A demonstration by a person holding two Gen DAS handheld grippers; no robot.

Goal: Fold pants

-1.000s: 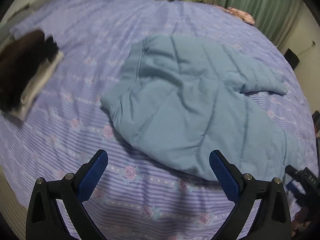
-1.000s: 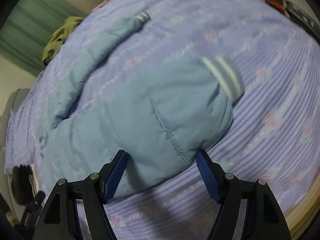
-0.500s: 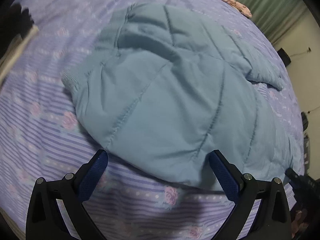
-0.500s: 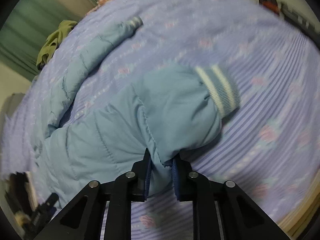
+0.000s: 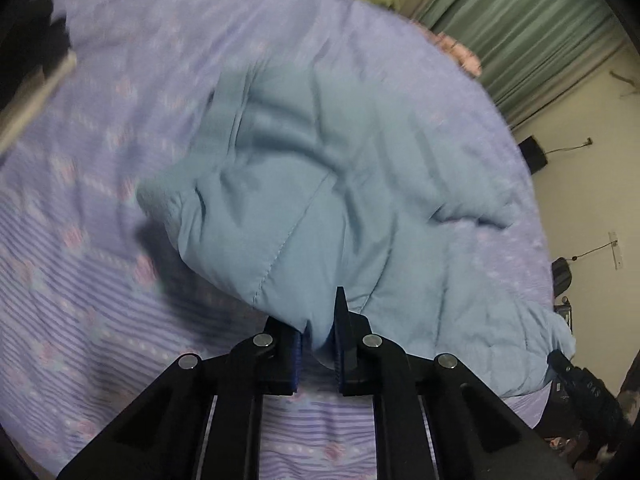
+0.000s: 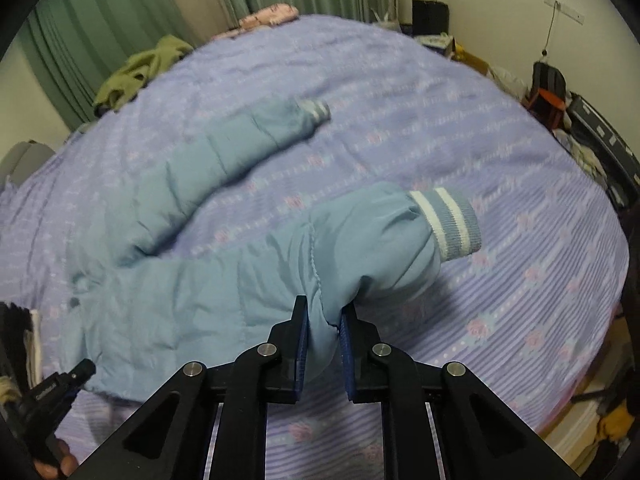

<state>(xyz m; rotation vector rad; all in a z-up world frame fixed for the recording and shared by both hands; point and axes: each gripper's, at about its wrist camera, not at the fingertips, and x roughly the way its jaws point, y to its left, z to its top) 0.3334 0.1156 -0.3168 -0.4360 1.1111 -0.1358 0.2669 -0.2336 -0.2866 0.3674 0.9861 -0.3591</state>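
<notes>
Light blue quilted pants (image 5: 328, 184) lie on a purple striped bedspread (image 5: 80, 272). My left gripper (image 5: 318, 336) is shut on the near edge of the pants close to the waist and lifts it off the bed. In the right wrist view my right gripper (image 6: 323, 330) is shut on the near leg (image 6: 360, 248) just short of its striped cuff (image 6: 448, 220). The far leg (image 6: 224, 152) lies flat, its cuff (image 6: 316, 110) pointing right. The left gripper's body (image 6: 52, 392) shows at lower left.
A green garment (image 6: 136, 72) and a pink cloth (image 6: 268, 16) lie at the far edge of the bed by green curtains (image 6: 100, 20). A dark folded item (image 5: 28, 64) sits at the left. Bags and clutter (image 6: 584, 120) stand on the floor to the right.
My left gripper closed on the waist-side edge of the pants and raised it. My right gripper stayed shut on the near leg and lifted, so the view tilted up toward the room.
</notes>
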